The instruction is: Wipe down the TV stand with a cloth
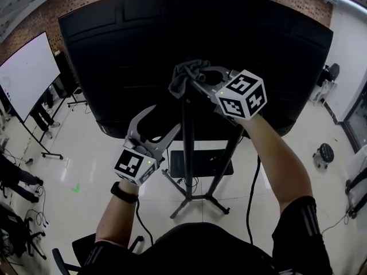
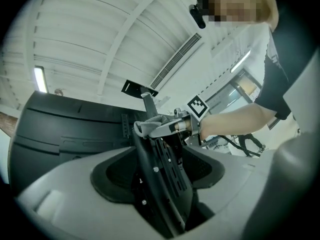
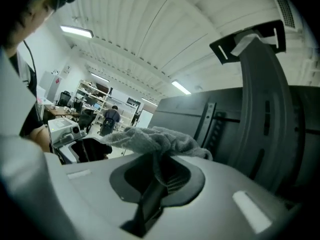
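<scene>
We see the grey cloth point(image 1: 188, 73) bunched at the top of the black TV stand point(image 1: 187, 148), an upright post on splayed legs.

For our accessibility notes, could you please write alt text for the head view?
From above, the right claw holds a crumpled grey cloth at the top of a black tripod TV stand, behind a large black television panel. The left claw hangs open and empty left of the pole, above a glossy white floor.
</scene>
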The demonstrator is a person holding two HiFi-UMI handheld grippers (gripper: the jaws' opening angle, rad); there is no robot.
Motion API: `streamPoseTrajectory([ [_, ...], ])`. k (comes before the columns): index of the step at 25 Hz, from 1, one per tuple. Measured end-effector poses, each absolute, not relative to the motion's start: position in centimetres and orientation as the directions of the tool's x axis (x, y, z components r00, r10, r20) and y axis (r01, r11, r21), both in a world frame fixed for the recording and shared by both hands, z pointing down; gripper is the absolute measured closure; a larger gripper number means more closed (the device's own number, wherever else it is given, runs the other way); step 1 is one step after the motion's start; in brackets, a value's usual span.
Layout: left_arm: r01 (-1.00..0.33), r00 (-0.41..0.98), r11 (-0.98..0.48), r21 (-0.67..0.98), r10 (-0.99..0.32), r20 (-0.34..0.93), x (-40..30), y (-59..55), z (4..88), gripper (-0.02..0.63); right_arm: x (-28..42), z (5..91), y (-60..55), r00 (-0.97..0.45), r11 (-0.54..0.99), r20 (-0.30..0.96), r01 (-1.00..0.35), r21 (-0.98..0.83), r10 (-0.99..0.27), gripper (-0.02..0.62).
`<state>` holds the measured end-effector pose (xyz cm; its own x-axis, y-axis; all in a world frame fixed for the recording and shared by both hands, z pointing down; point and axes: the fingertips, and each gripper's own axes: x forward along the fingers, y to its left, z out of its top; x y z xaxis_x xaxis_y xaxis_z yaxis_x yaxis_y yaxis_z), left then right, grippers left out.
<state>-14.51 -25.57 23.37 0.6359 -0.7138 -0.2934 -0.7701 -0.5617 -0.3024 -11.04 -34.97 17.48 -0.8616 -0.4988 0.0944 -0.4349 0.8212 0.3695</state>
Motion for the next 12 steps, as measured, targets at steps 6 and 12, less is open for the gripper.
streamPoseTrajectory([
  [6,-0.788,0.612,-0.545,-0.287,-0.746,-0.264,-14.4,-25.7,25.4,0.296,-10.4,20.7,-35.1,-0.874,0.857,0.155,-0.393,0.333,-0.461,0.565],
  [12,-0.799,0.593,-0.543,-0.26,-0.784,-0.184,-14.1,-25.9,27.7,0.296,-10.4,26.1,-35.1,-0.878,0.896,0.244,-0.34,0.286,-0.411,0.565],
])
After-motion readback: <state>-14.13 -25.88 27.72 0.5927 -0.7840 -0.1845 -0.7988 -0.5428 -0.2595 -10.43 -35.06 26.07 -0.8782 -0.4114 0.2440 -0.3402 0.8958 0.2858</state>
